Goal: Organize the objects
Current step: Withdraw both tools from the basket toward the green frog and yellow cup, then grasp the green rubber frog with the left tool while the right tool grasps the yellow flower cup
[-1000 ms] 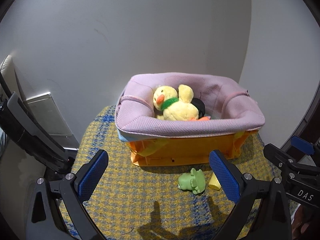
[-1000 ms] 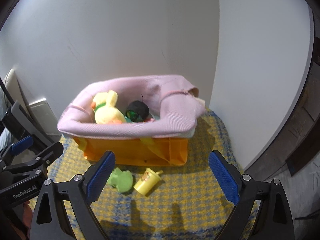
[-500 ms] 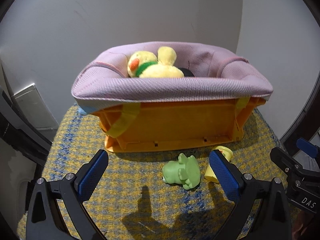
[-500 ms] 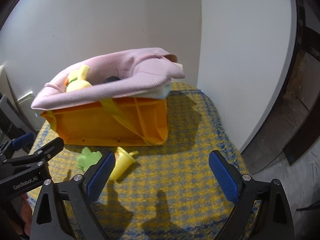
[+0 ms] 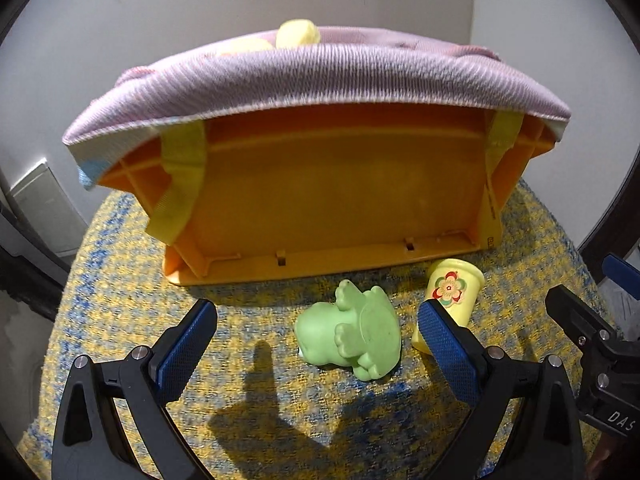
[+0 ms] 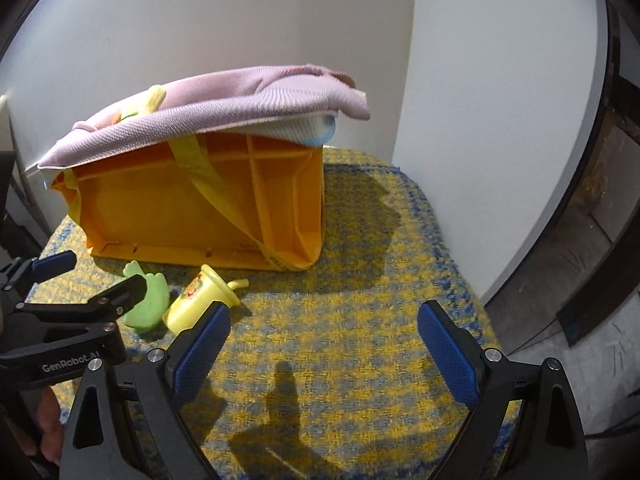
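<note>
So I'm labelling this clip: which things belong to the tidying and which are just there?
Job: green frog toy, yellow toy cup, orange bin, left gripper.
Just there: pink cloth liner, plush duck, woven mat.

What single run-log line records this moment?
left claw: open, over green rubber frog toy | right claw: open | small yellow plastic cup: on mat | orange plastic bin: behind
</note>
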The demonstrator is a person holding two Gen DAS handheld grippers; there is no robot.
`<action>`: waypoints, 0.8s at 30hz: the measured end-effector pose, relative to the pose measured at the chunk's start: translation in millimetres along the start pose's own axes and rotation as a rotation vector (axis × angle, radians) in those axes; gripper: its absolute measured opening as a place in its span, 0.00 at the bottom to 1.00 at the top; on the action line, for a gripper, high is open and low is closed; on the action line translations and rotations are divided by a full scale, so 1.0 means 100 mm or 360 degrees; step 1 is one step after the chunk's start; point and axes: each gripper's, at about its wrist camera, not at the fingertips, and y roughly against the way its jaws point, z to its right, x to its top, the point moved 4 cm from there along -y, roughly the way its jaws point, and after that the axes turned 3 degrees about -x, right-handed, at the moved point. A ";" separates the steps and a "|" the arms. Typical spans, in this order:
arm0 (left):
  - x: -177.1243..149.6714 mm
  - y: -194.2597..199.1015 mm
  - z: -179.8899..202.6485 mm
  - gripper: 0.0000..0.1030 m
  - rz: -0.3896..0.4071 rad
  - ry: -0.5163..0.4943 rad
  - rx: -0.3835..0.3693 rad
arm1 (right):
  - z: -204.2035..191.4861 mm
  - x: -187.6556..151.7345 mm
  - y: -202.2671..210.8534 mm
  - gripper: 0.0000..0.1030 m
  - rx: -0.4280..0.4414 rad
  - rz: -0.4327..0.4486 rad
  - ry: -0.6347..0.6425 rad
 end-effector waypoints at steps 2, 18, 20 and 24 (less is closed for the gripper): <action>-0.01 -0.05 0.00 0.99 -0.0023 0.0003 -0.0012 | 0.02 0.00 -0.04 0.92 0.0020 -0.0015 -0.0025; -0.13 -0.35 0.05 0.84 -0.0170 -0.0005 -0.0048 | 0.00 -0.07 -0.22 0.92 0.0100 -0.0070 -0.0075; -0.13 -0.36 0.08 0.71 -0.0177 -0.0018 -0.0075 | 0.00 -0.07 -0.24 0.92 0.0105 -0.0073 -0.0080; -0.15 -0.36 0.16 0.63 -0.0173 -0.0082 -0.0085 | 0.00 -0.06 -0.30 0.92 0.0109 -0.0081 -0.0092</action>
